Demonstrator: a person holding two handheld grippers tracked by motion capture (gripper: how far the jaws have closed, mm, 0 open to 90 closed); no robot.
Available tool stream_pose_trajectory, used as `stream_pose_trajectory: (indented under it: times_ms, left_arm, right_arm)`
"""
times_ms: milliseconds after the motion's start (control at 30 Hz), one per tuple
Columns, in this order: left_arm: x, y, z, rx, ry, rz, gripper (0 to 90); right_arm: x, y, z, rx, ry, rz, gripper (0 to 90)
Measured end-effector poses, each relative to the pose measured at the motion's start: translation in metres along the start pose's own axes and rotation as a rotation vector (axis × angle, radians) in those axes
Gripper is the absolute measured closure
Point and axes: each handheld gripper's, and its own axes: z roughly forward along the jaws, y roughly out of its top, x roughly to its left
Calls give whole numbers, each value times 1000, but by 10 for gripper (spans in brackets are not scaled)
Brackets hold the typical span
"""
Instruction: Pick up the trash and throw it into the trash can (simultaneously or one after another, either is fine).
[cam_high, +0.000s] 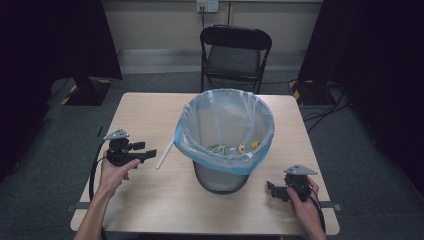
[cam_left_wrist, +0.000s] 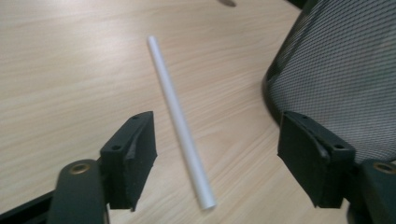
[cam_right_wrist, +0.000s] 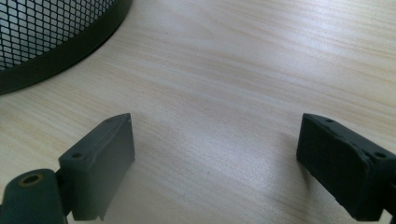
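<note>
A white straw (cam_high: 164, 154) (cam_left_wrist: 180, 120) lies flat on the wooden table (cam_high: 150, 200), just left of a black mesh bin (cam_high: 220, 177) (cam_left_wrist: 341, 79) lined with a blue-rimmed clear bag (cam_high: 225, 125). Small bits of litter (cam_high: 235, 148) rest inside the bin. My left gripper (cam_high: 148, 150) (cam_left_wrist: 217, 156) is open, its jaws standing wide on either side of the straw's near end without touching it. My right gripper (cam_high: 272, 189) (cam_right_wrist: 215, 163) is open too, low over bare table to the right of the bin's base (cam_right_wrist: 51, 42), with nothing between its jaws.
A black folding chair (cam_high: 235, 55) stands behind the table's far edge. Cables (cam_high: 325, 107) lie on the floor at the right. A dark stand base (cam_high: 87, 90) sits on the floor at the far left.
</note>
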Motion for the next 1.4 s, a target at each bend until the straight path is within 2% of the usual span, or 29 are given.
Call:
stream_pose_trajectory:
  times_ms: [67,133,200,267,367,433,567,600,667,700,733,767,867,900,933,967,1067,1100,1133,1200,1333,1400]
  left_arm:
    - [2,-4,6,59,-10,-21,260]
    - [0,-7,12,106,9,5,261]
    - [-1,-9,18,126,6,15,314]
    - [-3,-9,22,146,27,30,286]
    - [-7,-10,29,182,50,54,314]
    - [-9,-12,35,210,51,64,296]
    - [-11,-13,44,255,92,86,304]
    - [-13,-14,46,261,100,83,327]
    - [-12,-14,48,281,117,118,409]
    - [-14,-15,50,272,137,100,411]
    - [-13,-15,52,271,137,103,431]
    - [-15,-16,54,274,135,116,459]
    - [-18,-17,59,297,182,185,533]
    - [-18,-17,59,292,187,182,549]
    - [-18,-17,59,290,190,185,565]
    - [-19,-17,59,282,187,178,608]
    - [-21,-17,59,291,168,194,733]
    - [-21,-17,59,293,176,186,756]
    - [-19,-16,59,293,168,177,787]
    - [-15,-17,58,280,149,144,792]
    - [-15,-16,58,286,153,147,794]
    - [-13,-17,58,278,139,132,794]
  right_arm:
    - [0,0,0,0,0,0,104]
    - [0,0,0,0,0,0,104]
    - [0,0,0,0,0,0,104]
    - [0,0,0,0,0,0,104]
    - [0,0,0,0,0,0,104]
    - [0,0,0,0,0,0,104]
    - [0,0,0,0,0,0,104]
    - [0,0,0,0,0,0,104]
    - [0,0,0,0,0,0,104]
    - [0,0,0,0,0,0,104]
    - [0,0,0,0,0,0,104]
    - [0,0,0,0,0,0,104]
    - [0,0,0,0,0,0,104]
    - [0,0,0,-1,0,-2,103]
    - [0,0,0,0,0,-1,104]
    - [0,0,0,-1,0,-2,104]
    - [0,0,0,0,0,0,104]
    - [0,0,0,0,0,0,104]
    - [0,0,0,0,0,-1,104]
    - [0,0,0,0,0,-1,104]
    - [0,0,0,0,0,0,104]
    - [0,0,0,0,0,0,104]
